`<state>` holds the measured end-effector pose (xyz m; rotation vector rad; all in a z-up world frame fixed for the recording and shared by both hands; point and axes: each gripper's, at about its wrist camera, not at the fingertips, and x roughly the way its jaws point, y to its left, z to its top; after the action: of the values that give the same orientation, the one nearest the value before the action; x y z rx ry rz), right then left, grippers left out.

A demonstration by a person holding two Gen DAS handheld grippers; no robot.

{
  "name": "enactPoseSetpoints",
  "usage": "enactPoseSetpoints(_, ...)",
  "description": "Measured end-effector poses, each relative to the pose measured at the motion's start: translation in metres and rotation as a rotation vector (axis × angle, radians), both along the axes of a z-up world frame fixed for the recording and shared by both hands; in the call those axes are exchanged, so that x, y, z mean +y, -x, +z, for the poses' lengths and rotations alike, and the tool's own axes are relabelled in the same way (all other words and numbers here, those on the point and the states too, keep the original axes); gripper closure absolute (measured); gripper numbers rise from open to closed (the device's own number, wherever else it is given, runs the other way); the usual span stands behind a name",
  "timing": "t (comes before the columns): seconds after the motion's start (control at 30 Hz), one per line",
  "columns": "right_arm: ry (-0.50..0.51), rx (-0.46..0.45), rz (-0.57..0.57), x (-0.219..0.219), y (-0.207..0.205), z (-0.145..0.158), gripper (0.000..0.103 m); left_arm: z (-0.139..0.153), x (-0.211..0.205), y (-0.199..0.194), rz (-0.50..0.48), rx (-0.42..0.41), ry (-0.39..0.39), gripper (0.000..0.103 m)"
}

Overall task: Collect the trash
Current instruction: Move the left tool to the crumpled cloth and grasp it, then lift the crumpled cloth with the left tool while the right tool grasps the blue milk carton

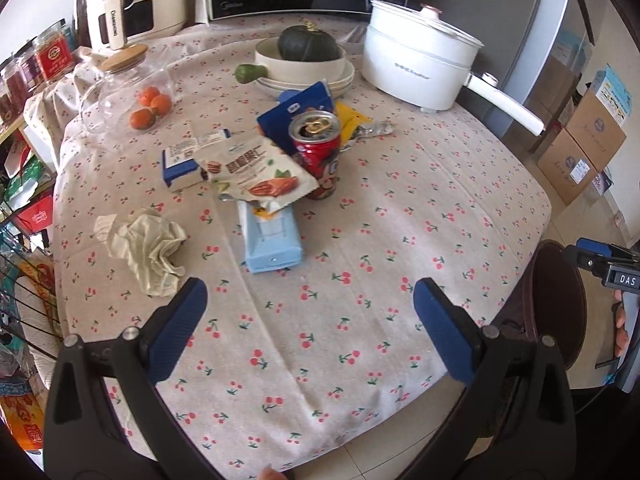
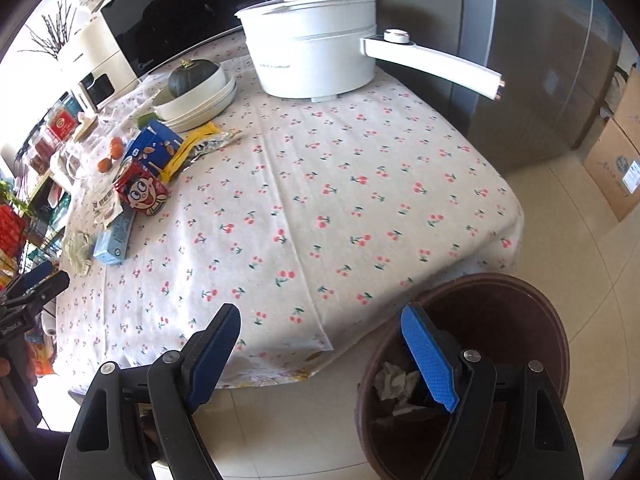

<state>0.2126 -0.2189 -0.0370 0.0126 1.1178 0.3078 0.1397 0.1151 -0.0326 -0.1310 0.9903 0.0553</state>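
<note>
On the cherry-print tablecloth point(image 1: 360, 240) the remaining trash sits in a loose heap: a red can point(image 1: 317, 152), a snack bag point(image 1: 260, 172) leaning on it, a blue carton point(image 1: 298, 114), a light-blue box point(image 1: 272, 242) and a crumpled napkin point(image 1: 150, 250) off to one side. Beside the table stands the brown bin point(image 2: 520, 300), with crumpled paper point(image 2: 394, 380) already inside. The right gripper point(image 2: 320, 356) hangs over the bin's near rim, jaws spread and empty, so a drop looks finished. The left gripper point(image 1: 310, 328) is also released, holding nothing, facing the heap. The step in hand seems to be the return for another piece. Next move probably calls for reaching to the napkin, closest to the left fingers, and pinching it without dragging the cloth.
</note>
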Motion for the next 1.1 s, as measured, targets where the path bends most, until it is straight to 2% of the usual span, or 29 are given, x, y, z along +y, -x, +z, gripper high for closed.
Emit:
enactPoseSetpoints(0.13,-0.007,0.002,0.044,0.036,-0.009,-0.002,0.018,-0.002,0.049,-0.001,0.107,0.012,0.005,0.001)
enactPoseSetpoints(0.27,-0.019,0.01,0.088,0.072,-0.016,-0.006,0.018,-0.012,0.083,-0.004,0.17,0.029,-0.003,0.001)
enactPoseSetpoints(0.47,-0.043,0.024,0.118,0.115,-0.023,-0.016,0.018,-0.031,0.11,-0.019,0.192,0.036,-0.061,0.001)
enactPoseSetpoints(0.53,-0.048,0.032,0.122,0.127,-0.025,-0.02,0.018,-0.036,0.117,-0.024,0.219,0.028,-0.058,0.001)
enactPoseSetpoints(0.67,-0.042,0.049,0.132,0.145,-0.028,-0.03,0.018,-0.052,0.127,-0.036,0.255,0.064,-0.021,0.004)
enactPoseSetpoints(0.77,-0.028,0.055,0.134,0.153,-0.029,-0.037,0.018,-0.06,0.13,-0.043,0.268,0.079,-0.038,0.007)
enactPoseSetpoints(0.87,-0.008,0.05,0.128,0.156,-0.029,-0.041,0.018,-0.068,0.133,-0.048,0.278,0.105,-0.043,0.016)
enactPoseSetpoints(0.93,-0.003,0.052,0.132,0.159,-0.028,-0.044,0.018,-0.071,0.137,-0.05,0.276,0.114,-0.001,0.031)
enactPoseSetpoints(1.1,0.01,0.039,0.134,0.167,-0.028,-0.045,0.018,-0.067,0.136,-0.048,0.268,0.112,0.009,0.046)
